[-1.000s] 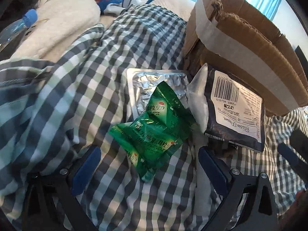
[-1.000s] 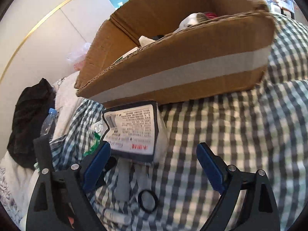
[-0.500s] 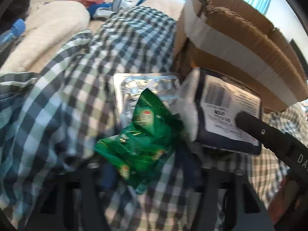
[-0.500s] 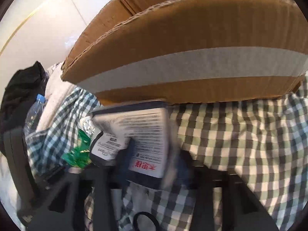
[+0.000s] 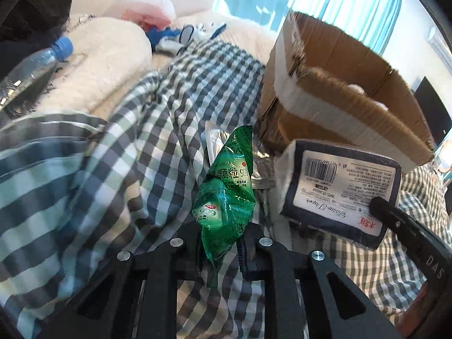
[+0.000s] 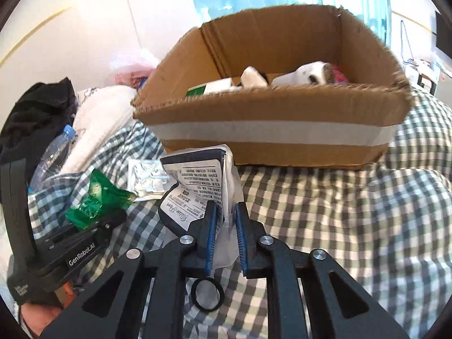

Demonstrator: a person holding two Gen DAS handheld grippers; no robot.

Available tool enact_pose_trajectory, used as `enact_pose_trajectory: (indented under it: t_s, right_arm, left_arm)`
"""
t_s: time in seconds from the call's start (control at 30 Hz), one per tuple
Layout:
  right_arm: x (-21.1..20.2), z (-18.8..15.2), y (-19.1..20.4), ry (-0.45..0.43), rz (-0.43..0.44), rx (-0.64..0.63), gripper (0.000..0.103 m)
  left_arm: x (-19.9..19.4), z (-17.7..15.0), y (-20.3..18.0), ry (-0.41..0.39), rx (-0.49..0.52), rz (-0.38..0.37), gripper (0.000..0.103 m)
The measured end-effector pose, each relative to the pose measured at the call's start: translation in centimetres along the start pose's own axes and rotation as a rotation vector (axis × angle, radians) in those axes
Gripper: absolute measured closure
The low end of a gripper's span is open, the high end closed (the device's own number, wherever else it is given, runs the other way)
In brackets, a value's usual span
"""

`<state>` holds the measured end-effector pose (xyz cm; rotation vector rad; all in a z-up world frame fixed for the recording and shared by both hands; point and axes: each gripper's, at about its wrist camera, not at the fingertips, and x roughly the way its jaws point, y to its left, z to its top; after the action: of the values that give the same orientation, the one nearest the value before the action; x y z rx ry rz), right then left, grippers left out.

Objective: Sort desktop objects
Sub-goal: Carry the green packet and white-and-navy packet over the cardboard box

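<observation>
My left gripper [image 5: 221, 240] is shut on a green foil sachet [image 5: 227, 195] and holds it upright above the checked cloth; the sachet also shows in the right wrist view [image 6: 96, 197]. My right gripper [image 6: 226, 217] is shut on a navy tissue pack [image 6: 197, 186] with a white label, lifted off the cloth; the pack also shows in the left wrist view [image 5: 341, 189]. A cardboard box [image 6: 271, 130] with a white tape band stands just behind, holding several items. A silver blister sheet [image 6: 147, 179] lies on the cloth between sachet and box.
A black ring [image 6: 207, 294] lies on the checked cloth under my right gripper. A water bottle [image 5: 28, 73] lies at far left by a white fleece blanket [image 5: 107, 65]. Black clothing [image 6: 36, 115] and a pink bag [image 5: 147, 14] sit at the back.
Both grippers closed: the left one on the green sachet, the right one on the tissue pack. Both items have been lifted off the cloth and the views have risen.
</observation>
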<state>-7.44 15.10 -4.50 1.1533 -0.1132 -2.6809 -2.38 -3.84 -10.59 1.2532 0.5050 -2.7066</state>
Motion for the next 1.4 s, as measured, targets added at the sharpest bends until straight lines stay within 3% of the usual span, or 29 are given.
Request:
enact_pose_trajectory:
  t_s: [0.33, 0.5, 0.63, 0.83, 1.1, 1.4]
  right_arm:
    - [-5.5, 0.7, -1.1, -0.083, 0.010, 0.023, 0.090]
    - [-7.6, 0.9, -1.2, -0.120, 0.030, 0.038, 0.090]
    - [-9.4, 1.3, -1.3, -0.148, 0.049, 0.044, 0.090]
    - [-11.9, 3.1, -1.7, -0.208, 0.071, 0.039, 0.090]
    - [-13.9, 7.7, -3.4, -0.286, 0.012, 0.002, 0.090]
    - [-10.1, 13.3, -5.6, -0.282, -0.042, -0.034, 0.090]
  left_arm:
    - [-4.1, -1.6, -1.5, -0.072, 0.091, -0.011, 0.084]
    - [-6.0, -1.6, -2.0, -0.059, 0.063, -0.062, 0.084]
    - [-8.2, -0.9, -2.9, -0.097, 0.074, -0.088, 0.084]
    - [-10.7, 1.6, -4.0, -0.148, 0.078, -0.105, 0.084]
    - [-11.3, 6.4, -7.1, -0.206, 0.121, -0.126, 0.084]
    - [-8.2, 12.2, -11.6, -0.239, 0.175, -0.120, 0.084]
